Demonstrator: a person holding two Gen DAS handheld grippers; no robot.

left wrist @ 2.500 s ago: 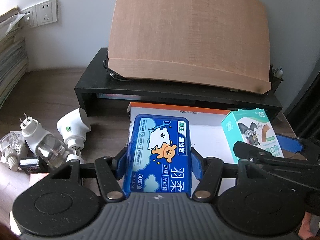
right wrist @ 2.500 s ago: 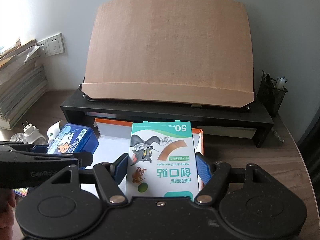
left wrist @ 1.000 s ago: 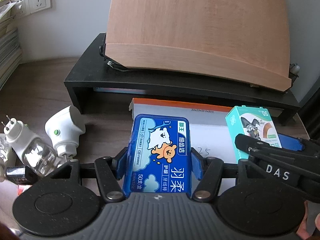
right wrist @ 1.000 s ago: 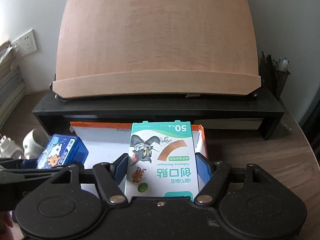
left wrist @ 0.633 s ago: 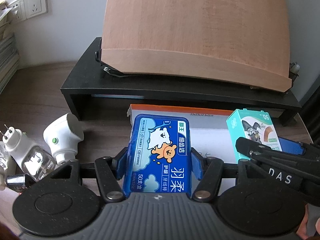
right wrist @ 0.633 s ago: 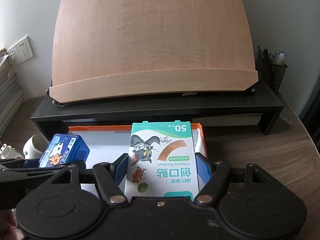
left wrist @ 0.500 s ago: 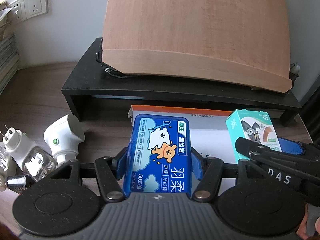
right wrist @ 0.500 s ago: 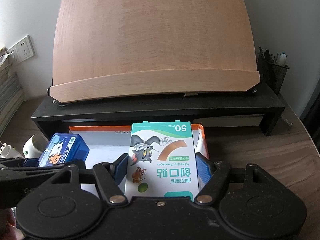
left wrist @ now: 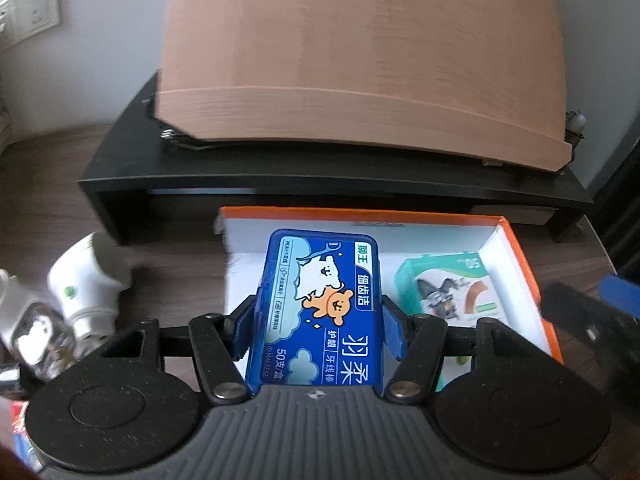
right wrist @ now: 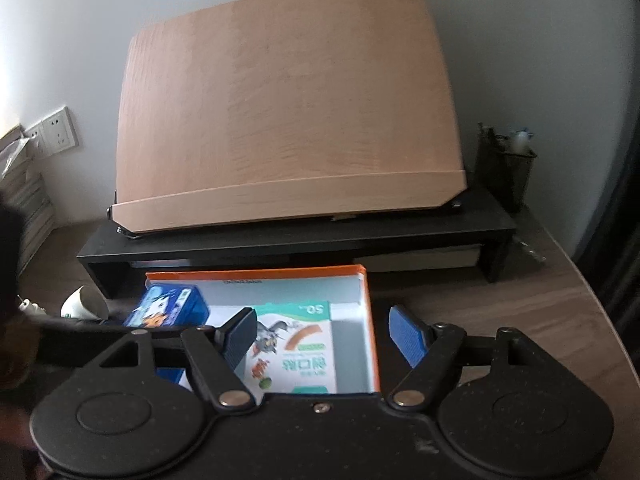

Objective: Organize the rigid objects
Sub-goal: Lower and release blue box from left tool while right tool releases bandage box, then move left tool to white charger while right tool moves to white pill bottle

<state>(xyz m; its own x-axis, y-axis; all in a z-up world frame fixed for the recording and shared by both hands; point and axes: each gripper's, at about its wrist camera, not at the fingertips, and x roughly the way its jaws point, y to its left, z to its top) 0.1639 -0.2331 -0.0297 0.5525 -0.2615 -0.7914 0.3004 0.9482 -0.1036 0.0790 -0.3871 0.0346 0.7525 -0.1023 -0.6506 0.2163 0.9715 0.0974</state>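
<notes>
White wall (right wrist: 280, 20) w/ sockets (right wrist: 58, 132); wood desk (right wrist: 520, 312), black riser (right wrist: 300, 240).

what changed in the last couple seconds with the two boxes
The right gripper let go of the bandage box: its jaws have just been opening, and the box now lies in the orange tray. The left gripper still clamps the blue floss box over the tray.

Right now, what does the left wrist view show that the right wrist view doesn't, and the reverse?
Left wrist view only: the left gripper with its jaws shut on the blue dental-floss box.

Right wrist view only: the right gripper with its jaws just opened and clear of the teal cartoon bandage box, and a black mesh pen holder.

Both: the bandage box lying in the orange-rimmed white cardboard tray, the tilted wooden board and the black desk riser.
</notes>
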